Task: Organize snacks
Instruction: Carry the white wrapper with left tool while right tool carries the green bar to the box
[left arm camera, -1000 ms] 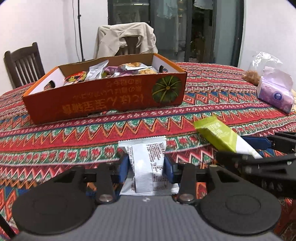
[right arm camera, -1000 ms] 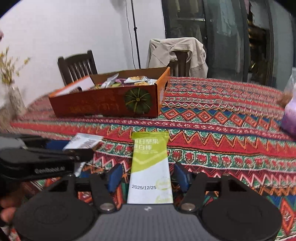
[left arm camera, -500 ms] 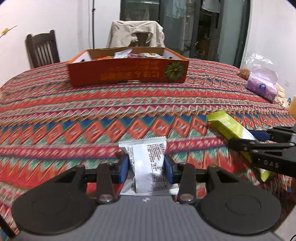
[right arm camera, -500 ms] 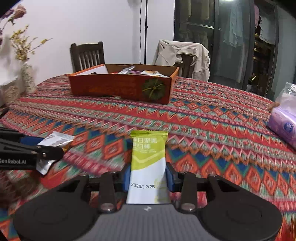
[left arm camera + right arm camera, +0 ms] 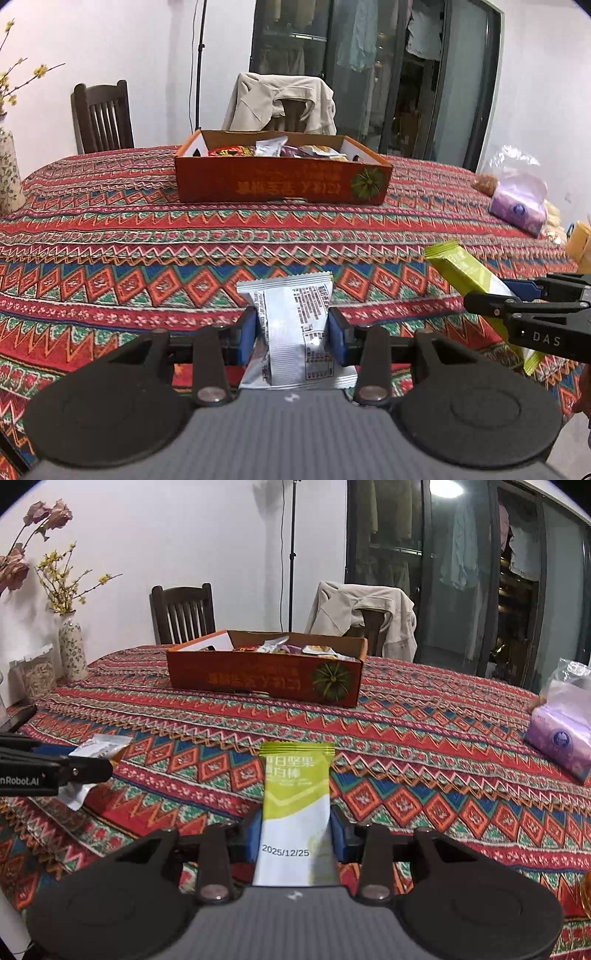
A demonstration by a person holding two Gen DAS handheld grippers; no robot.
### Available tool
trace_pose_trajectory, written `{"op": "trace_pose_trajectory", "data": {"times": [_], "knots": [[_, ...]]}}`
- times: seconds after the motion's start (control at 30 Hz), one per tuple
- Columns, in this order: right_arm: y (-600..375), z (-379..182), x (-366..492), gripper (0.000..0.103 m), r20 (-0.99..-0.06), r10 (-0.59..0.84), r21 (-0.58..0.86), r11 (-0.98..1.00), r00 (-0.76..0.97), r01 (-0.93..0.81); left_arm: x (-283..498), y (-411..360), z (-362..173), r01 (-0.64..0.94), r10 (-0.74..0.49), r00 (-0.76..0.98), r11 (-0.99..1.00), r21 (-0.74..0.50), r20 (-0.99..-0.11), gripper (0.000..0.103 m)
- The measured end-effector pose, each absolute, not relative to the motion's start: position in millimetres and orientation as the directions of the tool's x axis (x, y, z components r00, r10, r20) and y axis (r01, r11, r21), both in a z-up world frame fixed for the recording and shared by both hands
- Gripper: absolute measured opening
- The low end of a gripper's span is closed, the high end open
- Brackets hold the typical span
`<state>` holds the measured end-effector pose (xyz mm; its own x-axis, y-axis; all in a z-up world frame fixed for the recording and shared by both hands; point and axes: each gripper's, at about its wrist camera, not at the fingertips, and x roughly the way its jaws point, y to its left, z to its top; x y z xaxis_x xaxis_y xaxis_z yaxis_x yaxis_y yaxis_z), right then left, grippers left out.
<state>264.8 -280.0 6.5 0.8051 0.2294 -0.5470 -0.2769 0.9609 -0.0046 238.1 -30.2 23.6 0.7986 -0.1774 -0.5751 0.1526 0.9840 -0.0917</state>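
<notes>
The lower ends of both held packets are hidden behind the grey gripper bodies. The printing on the silver packet (image 5: 295, 332) is too small to be read, and the contents of the orange box (image 5: 280, 181) are seen only as a jumble of wrappers above its rim. In the left wrist view the right gripper (image 5: 517, 299) is cut off at the 3 o'clock edge; in the right wrist view the left gripper (image 5: 85, 760) is cut off at the 9 o'clock edge.

The silver packet is shown with crimped ends and dark text, and is clamped between the blue fingers (image 5: 246, 338) of the left gripper (image 5: 291, 338), above the patterned worktop (image 5: 147, 258). The green packet (image 5: 295, 797), lime at the top and white below with a date printed on it, is gripped by the closed fingers (image 5: 338, 834) of the right gripper (image 5: 295, 836).

The orange box is seen at 12 o'clock in both views, well apart from the grippers. A purple tissue pack (image 5: 557, 738) lies at 3 o'clock, and a flowered vase (image 5: 72, 646) stands at 10 o'clock in the right wrist view.
</notes>
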Motion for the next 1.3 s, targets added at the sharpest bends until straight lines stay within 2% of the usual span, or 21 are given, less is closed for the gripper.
{"op": "trace_pose_trajectory", "data": {"times": [0.23,0.37,0.5,0.67,0.93,1.03,1.13,1.3], "knots": [[-276.0,31.8,298.2,0.036,-0.523,0.341,0.077,0.932,0.781,-0.355,287.2,-1.5,66.4,0.237,-0.239,0.827,0.969,-0.072,-0.509,0.041],[-267.5,59.3,337.1,0.036,-0.483,0.362,0.041,0.919,0.798,-0.392,348.4,9.2,94.8,0.265,-0.259,0.828,0.962,-0.059,-0.498,0.041],[-252.4,88.1,394.8,0.036,-0.449,0.418,0.050,0.894,0.790,-0.445,429.7,18.4,106.4,0.229,-0.251,0.799,0.967,-0.109,-0.546,0.041],[-217.3,104.6,479.4,0.036,-0.470,0.465,0.056,0.864,0.750,-0.500,522.8,21.9,97.5,0.134,-0.191,0.772,0.981,-0.138,-0.607,0.041],[-178.8,70.5,598.0,0.036,-0.578,0.404,0.073,0.891,0.709,-0.448,616.5,22.8,70.7,0.045,-0.126,0.745,0.989,-0.140,-0.655,0.041],[-172.1,54.6,617.8,0.036,-0.595,0.384,0.087,0.904,0.706,-0.418,626.4,18.1,62.3,0.050,-0.121,0.744,0.991,-0.125,-0.658,0.042],[-165.3,42.1,632.6,0.036,-0.603,0.376,0.098,0.910,0.704,-0.402,633.4,16.3,56.3,0.054,-0.124,0.747,0.990,-0.127,-0.653,0.052],[-140.3,26.9,654.3,0.037,-0.628,0.387,0.118,0.905,0.675,-0.410,634.1,22.4,56.9,0.058,-0.119,0.756,0.992,-0.115,-0.644,0.052]]}}
